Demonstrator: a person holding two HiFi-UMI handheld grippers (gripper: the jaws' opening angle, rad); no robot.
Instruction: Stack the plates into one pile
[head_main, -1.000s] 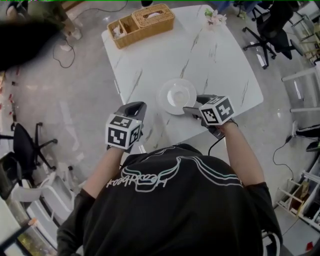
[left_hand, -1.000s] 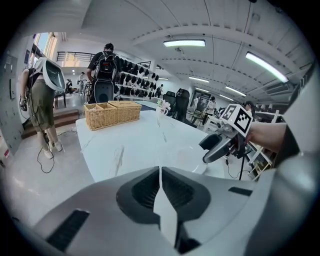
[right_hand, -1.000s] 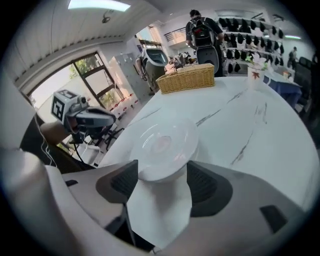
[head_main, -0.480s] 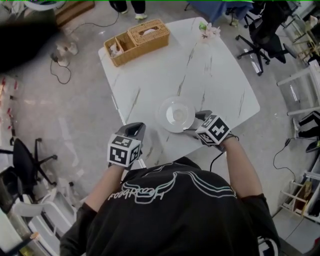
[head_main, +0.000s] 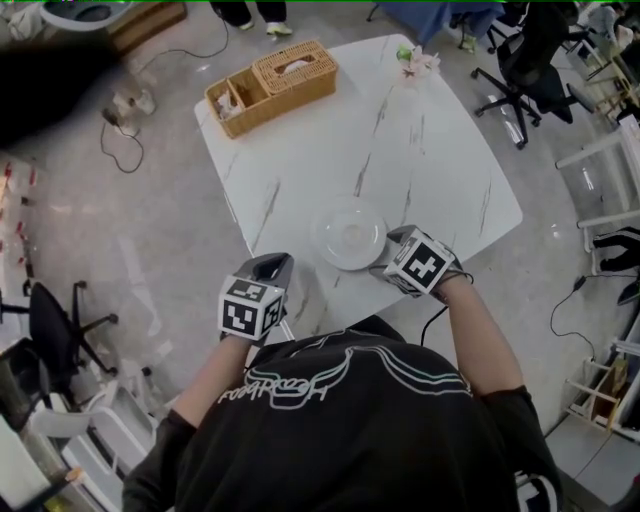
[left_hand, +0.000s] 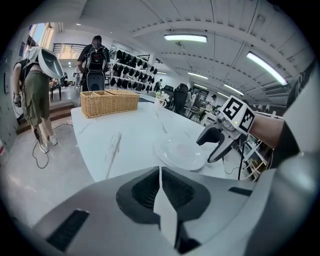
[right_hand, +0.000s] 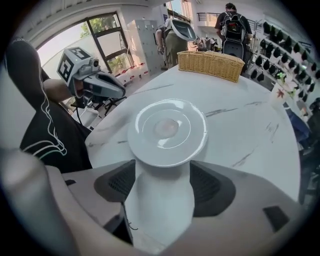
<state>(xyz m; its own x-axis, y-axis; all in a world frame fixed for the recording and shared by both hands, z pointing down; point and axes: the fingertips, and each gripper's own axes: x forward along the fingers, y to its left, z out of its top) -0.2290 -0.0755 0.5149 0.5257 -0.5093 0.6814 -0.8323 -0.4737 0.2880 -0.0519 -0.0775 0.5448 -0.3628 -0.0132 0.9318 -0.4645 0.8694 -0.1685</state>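
as far as the views show, only one pile of plates (head_main: 348, 233) lies on the table (head_main: 430, 150), near the edge closest to the person, and no other plate sits apart from it anywhere on the white top. whether that pile is one plate or several i cannot tell from its rim. the right gripper (head_main: 384, 260) is just beside the pile's near right rim. its jaws have just been opening and stand wide apart, with the rim reaching a little way in between them and neither pad pressing on it, so the pile rests on the table alone. the left gripper (head_main: 272, 268) hangs off the table's near corner, its jaws closed together on nothing. judging by this, the stacking looks done or all but done, and what is left is probably only to draw the right gripper clear. the basket (head_main: 270, 85) at the far corner shows no plate in it.
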